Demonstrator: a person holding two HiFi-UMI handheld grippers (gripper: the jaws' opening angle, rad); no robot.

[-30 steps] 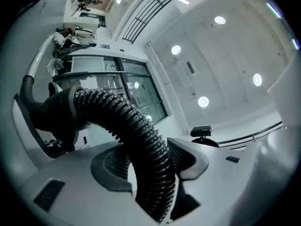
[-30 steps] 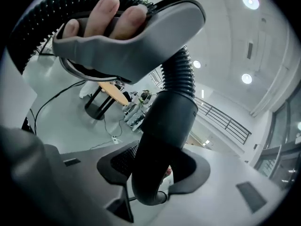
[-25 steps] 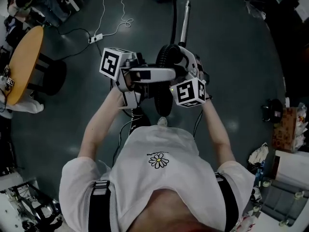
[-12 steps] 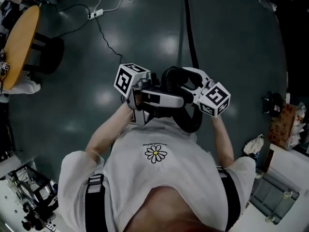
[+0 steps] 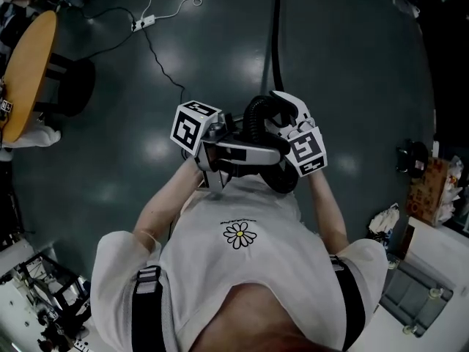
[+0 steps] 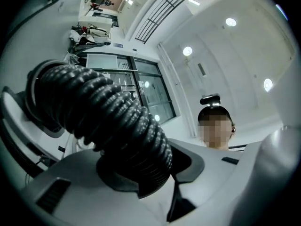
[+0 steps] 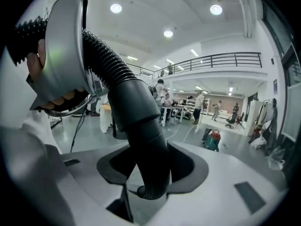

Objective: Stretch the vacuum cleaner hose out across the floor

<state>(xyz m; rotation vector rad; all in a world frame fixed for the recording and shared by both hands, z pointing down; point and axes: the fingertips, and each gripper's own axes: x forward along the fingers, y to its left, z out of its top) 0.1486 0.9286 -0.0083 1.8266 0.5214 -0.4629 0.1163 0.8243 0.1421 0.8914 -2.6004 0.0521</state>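
Over the floor [image 5: 352, 86], two hand-held grippers [image 6: 141, 178] [image 7: 150, 178] just closed on one hose [image 5: 255, 116].

We wear a white short-sleeved T-shirt [image 5: 212, 273] with a small daisy print [image 5: 239, 235]. Two black straps [image 5: 146, 306] run over our shoulders.

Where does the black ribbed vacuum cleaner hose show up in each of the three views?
Head view: centre, the black ribbed vacuum cleaner hose loops between left gripper and right gripper.
Left gripper view: from upper left down into the jaws.
Right gripper view: centre, its smooth end in the jaws.
Shared landmark: the hose stretch between both pairs of jaws, which have just been closing on it.
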